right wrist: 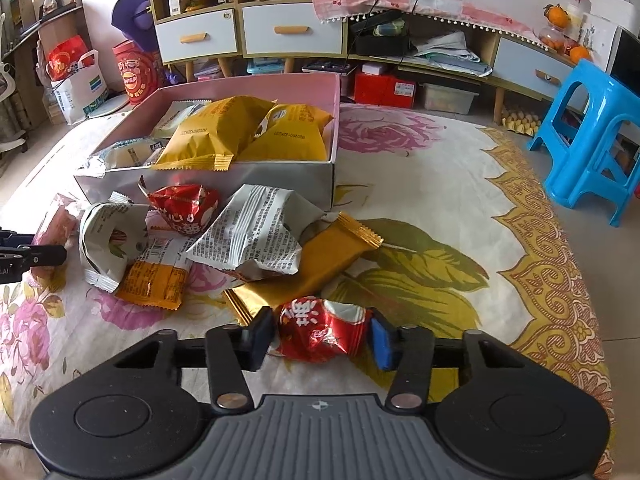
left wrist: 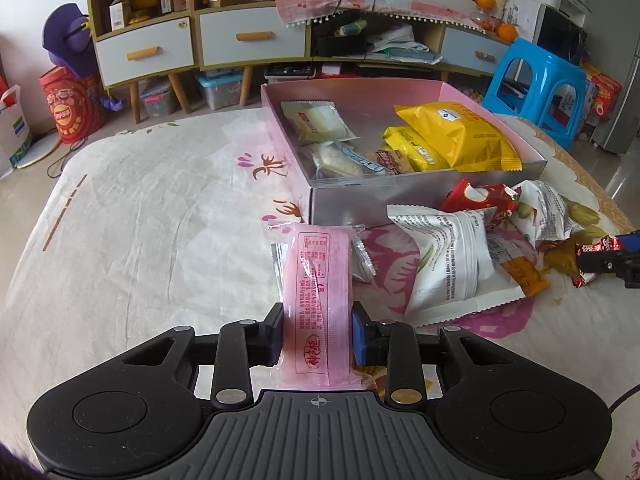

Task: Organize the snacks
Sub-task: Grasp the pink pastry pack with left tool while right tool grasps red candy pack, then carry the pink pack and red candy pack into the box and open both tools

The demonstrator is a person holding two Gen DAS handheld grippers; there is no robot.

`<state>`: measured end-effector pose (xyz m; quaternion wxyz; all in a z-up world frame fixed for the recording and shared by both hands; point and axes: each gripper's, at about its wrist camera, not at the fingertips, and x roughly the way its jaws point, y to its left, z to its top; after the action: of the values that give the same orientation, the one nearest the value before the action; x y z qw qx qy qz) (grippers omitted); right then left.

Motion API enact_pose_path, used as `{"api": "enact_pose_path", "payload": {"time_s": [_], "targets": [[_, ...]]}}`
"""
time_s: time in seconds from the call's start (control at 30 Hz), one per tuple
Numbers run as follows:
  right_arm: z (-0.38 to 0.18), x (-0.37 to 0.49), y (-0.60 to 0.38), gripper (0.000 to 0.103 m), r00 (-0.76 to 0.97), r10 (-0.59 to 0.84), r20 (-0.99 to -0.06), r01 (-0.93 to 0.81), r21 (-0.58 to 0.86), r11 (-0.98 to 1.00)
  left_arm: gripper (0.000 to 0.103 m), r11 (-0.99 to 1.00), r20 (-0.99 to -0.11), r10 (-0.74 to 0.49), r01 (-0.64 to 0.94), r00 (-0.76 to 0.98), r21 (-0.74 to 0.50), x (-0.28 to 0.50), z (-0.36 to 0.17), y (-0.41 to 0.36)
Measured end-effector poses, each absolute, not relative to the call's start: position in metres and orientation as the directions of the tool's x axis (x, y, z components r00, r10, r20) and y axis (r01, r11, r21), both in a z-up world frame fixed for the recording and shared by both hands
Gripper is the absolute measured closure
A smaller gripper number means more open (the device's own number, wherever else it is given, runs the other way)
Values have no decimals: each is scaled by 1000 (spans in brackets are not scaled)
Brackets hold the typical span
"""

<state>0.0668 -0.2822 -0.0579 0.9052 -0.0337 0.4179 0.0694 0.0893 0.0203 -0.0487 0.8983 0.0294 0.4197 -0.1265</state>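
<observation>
Left wrist view: my left claw point(left wrist: 318, 334) pinches pink packet point(left wrist: 316, 300); right claw point(right wrist: 322, 340) clamps red snack point(right wrist: 322, 336). Step: pickup. Next: lift both toward box point(left wrist: 352, 200) at twelve o'clock.

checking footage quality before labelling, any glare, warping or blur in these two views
Left wrist view: fisheye bends the cabinet and the box edges, corners vignette dark, the pink packet in the left tool reads sharp. Right wrist view: same warping, soft daylight with faint shadows, glare on the crinkled red packet in the right tool, text on far packets is too small to read.
</observation>
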Motion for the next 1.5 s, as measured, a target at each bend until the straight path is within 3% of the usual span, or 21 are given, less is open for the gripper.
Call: {"api": "enact_pose_path", "payload": {"time_s": [0.33, 0.83, 1.5], "targets": [[-50, 62, -283, 74, 653, 86, -752, -160, -26, 987, 74, 960, -757, -234, 267, 611, -81, 85, -37, 18], [-31, 60, -291, 76, 672, 129, -729, -130, 55, 990, 74, 956, -733, -275, 259, 622, -138, 83, -17, 21], [11, 90, -263, 75, 765, 196, -613, -100, 187, 977, 74, 950, -661, -311, 207, 683, -233, 121, 17, -9]]}}
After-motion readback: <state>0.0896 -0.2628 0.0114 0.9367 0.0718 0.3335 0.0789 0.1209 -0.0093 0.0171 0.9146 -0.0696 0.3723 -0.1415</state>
